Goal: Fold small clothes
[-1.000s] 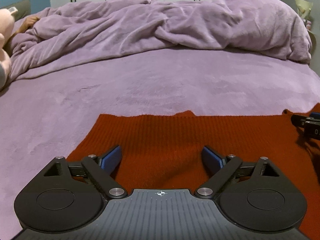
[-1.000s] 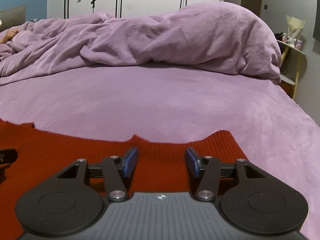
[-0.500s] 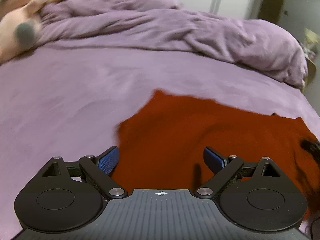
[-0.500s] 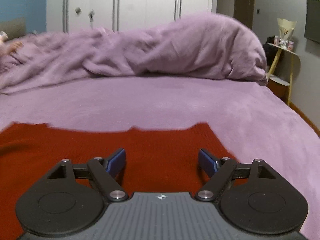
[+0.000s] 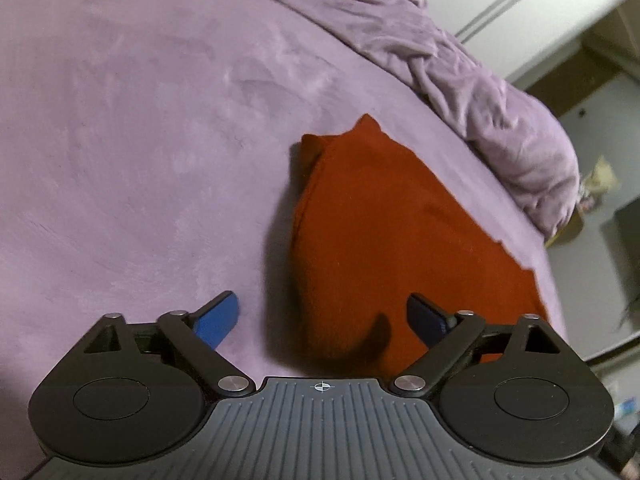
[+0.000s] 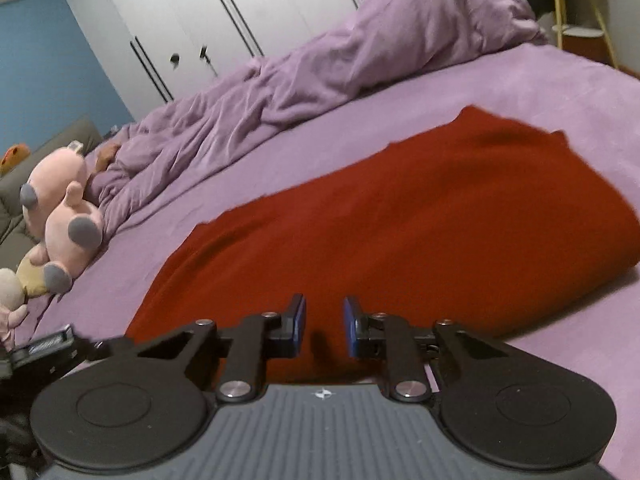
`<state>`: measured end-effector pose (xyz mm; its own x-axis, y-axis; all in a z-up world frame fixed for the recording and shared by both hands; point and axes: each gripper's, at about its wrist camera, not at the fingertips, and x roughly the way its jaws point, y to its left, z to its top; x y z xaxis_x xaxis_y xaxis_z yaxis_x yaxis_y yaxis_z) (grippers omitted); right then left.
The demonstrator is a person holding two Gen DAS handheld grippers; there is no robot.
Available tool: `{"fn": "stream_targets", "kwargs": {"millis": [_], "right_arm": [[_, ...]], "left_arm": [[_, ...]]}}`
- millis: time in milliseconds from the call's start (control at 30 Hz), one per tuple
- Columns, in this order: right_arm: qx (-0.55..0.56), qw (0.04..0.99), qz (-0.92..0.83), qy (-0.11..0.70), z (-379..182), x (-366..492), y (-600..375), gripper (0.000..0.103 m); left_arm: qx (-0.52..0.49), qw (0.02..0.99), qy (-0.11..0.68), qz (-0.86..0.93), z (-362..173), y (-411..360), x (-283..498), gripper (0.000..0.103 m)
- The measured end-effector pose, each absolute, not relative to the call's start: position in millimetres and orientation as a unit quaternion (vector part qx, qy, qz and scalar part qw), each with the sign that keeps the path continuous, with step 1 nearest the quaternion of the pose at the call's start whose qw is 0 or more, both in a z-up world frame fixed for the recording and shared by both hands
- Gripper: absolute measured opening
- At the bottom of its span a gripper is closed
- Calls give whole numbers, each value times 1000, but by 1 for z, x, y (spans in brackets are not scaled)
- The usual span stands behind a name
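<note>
Red knit garment (image 5: 384, 220) spread flat on the purple bedspread (image 5: 140, 120). Left gripper (image 5: 326, 316) spread wide above the garment's near edge, gripping nothing. Right gripper (image 6: 324, 326) just narrowed to a slim gap above the garment, pads (image 6: 299, 320) pinching nothing visible.

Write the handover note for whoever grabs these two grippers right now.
Left gripper: open, holding nothing, over the near edge of the red knit garment.
Right gripper: jaws have just been closing to a narrow gap; no cloth visibly pinched, garment lies below them.
Garment: on the purple bed cover, apparently doubled over, with a rounded fold along one side.
Done: looks like one fold.
Left: likely a further fold and smoothing.
Pink plush toy sits clear of the garment.
</note>
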<state>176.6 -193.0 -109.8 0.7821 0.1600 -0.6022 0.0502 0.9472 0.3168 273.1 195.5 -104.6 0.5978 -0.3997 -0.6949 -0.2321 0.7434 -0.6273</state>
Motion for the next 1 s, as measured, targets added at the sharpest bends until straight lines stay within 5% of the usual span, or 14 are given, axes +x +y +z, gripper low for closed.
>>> {"fn": "stream_targets", "kwargs": {"millis": [67, 200, 400, 533, 1000], "right_arm": [[144, 931, 43, 332, -110, 175, -180, 19], [132, 935, 71, 321, -114, 175, -157, 19], [123, 934, 75, 327, -120, 185, -138, 19], [110, 936, 61, 328, -123, 186, -138, 19], [82, 937, 33, 338, -131, 187, -163, 17]], "left_arm": [[-385, 811, 438, -49, -108, 200, 275, 96], [-445, 778, 435, -88, -120, 204, 280, 64], [-478, 760, 431, -91, -138, 206, 291, 58], [-507, 742, 432, -73, -148, 212, 296, 23], [-415, 816, 386, -115, -79, 179, 298, 17]]}}
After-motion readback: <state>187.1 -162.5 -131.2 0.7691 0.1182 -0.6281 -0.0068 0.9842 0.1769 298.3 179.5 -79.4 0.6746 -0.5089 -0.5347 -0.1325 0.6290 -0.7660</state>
